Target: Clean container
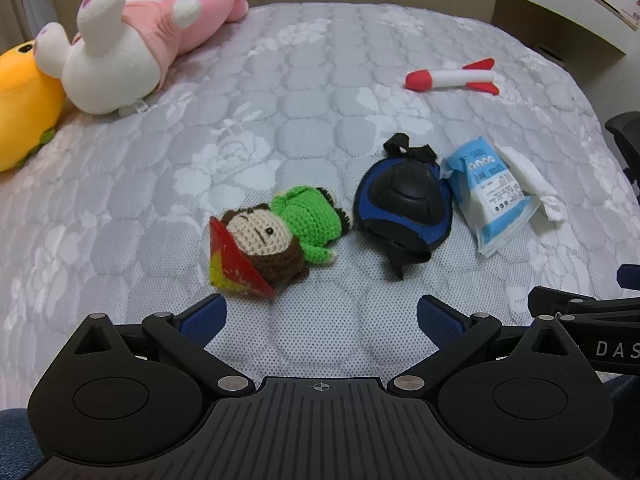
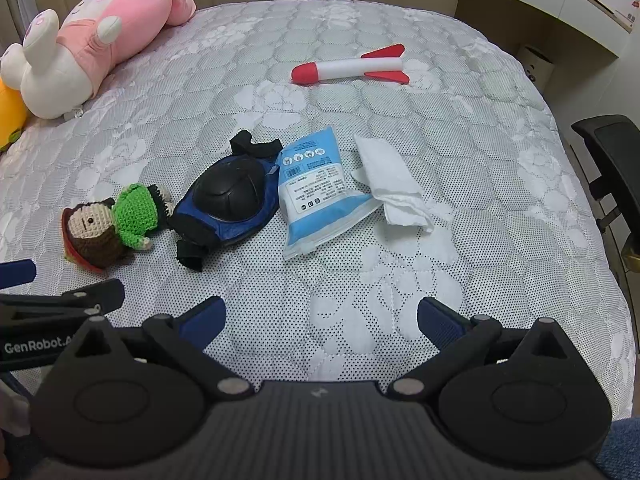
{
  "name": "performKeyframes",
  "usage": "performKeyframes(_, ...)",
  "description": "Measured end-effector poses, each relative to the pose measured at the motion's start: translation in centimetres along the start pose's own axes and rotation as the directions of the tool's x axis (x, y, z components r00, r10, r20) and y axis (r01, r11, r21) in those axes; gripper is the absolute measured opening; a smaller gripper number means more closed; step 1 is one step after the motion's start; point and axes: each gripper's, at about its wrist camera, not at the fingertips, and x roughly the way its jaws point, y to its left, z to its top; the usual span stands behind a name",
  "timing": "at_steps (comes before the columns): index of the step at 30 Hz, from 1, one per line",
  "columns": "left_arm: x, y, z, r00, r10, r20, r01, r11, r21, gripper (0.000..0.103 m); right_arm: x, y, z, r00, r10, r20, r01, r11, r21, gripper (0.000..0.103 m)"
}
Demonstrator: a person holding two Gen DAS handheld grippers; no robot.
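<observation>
**Left wrist view.** My left gripper [image 1: 322, 312] hangs low over the quilted mattress [image 1: 320, 120], fingers spread wide with nothing between them. Ahead, left to right: a crochet doll [image 1: 276, 232], a blue-and-black knee pad [image 1: 404, 204], a wet-wipe packet [image 1: 492, 196] and a loose white wipe [image 1: 532, 184]. I can make out no plain container; it may lie out of view.

**Right wrist view.** My right gripper [image 2: 320, 314] is likewise spread and empty. The wipe [image 2: 394, 180] lies partly folded, touching the packet's [image 2: 320, 188] right edge. I judge the wipe light, limp and possibly damp, best pinched at its free near corner. The packet looks soft and slick, so its sealed end seam should offer the surest grip.
</observation>
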Motion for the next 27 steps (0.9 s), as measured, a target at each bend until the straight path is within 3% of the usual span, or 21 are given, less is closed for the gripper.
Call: performKeyframes(27, -0.24, -0.19, 0.02, 1.0, 0.001, 0.0, -0.001, 1.0, 0.002, 0.103, 0.65, -0.53, 0.29, 1.0, 0.019, -0.003, -0.019, 1.0, -0.002, 0.103)
